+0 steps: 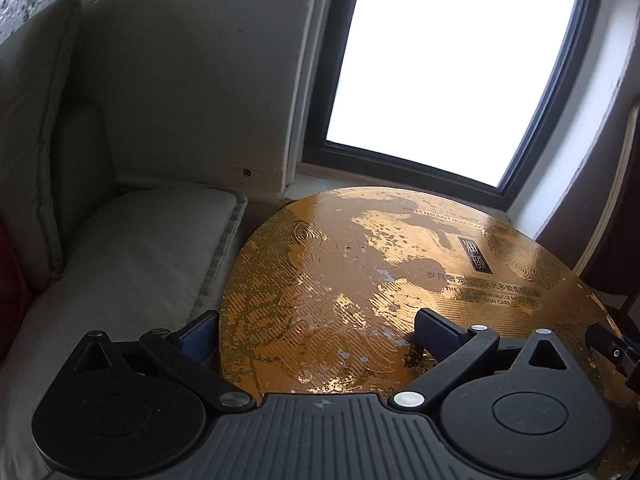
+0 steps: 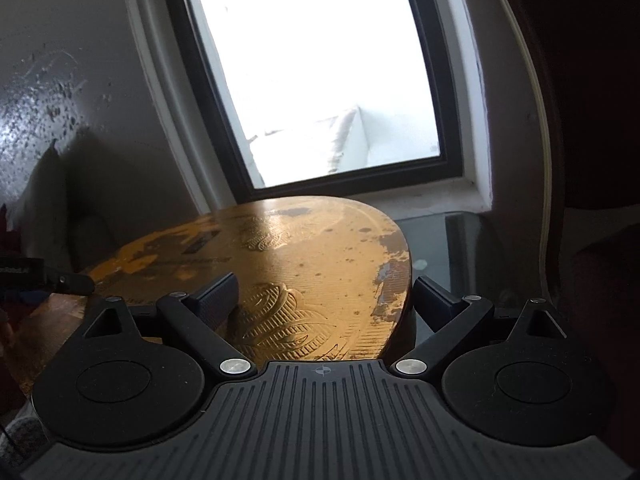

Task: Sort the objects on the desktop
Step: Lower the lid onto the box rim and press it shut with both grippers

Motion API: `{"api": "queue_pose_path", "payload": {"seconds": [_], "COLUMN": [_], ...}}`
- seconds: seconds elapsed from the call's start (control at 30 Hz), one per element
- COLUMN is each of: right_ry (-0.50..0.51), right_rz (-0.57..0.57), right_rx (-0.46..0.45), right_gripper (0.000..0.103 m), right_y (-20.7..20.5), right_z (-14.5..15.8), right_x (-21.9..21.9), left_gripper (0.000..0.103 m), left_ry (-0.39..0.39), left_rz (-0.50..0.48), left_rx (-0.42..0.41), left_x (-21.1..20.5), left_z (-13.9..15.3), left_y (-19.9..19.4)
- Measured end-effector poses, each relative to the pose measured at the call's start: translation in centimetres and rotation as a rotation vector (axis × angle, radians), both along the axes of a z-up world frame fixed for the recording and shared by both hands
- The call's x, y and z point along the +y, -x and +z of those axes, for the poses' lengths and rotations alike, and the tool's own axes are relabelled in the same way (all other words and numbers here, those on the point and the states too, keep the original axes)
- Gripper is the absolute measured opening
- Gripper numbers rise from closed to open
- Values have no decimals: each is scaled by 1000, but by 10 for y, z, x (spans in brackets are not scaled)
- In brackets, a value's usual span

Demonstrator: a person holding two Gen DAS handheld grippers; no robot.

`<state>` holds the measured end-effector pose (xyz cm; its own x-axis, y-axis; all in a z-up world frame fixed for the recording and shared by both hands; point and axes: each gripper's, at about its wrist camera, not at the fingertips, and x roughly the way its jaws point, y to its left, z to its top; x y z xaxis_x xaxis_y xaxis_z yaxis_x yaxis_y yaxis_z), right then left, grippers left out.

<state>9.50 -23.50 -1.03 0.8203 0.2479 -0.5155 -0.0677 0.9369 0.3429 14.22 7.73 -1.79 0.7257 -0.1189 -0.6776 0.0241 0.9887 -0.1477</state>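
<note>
Both tongs (image 1: 316, 334) apart; glass (image 2: 440, 240), perhaps.

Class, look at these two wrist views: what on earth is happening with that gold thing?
A person holds a gripper in each hand, and both are open, straddling opposite edges of one large, worn gold box lid printed with skin care lettering. The left gripper brackets its left edge, beside a pale cushion. The right gripper brackets its right edge, above a glass table. Neither pair of jaws has closed on it yet. A bright window sits behind.
</note>
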Motion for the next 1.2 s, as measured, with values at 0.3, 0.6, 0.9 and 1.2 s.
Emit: {"api": "queue_pose_path", "payload": {"seconds": [0.3, 0.6, 0.9, 1.2], "right_ry": [0, 70, 196, 240], "right_rz": [18, 51, 108, 183], "right_rx": [60, 89, 85, 117], "right_gripper": [96, 95, 92, 98], "right_y": [5, 4, 11, 52], "right_z": [-2, 4, 22, 70], "right_x": [5, 14, 22, 39], "left_gripper": [101, 101, 101, 102], "left_ry": [-24, -35, -94, -266], "left_rz": [-31, -22, -21, 77], "left_rx": [6, 40, 56, 89], "left_x": [6, 8, 3, 10], "left_z": [-14, -24, -19, 3], "left_y": [-4, -8, -2, 57]}}
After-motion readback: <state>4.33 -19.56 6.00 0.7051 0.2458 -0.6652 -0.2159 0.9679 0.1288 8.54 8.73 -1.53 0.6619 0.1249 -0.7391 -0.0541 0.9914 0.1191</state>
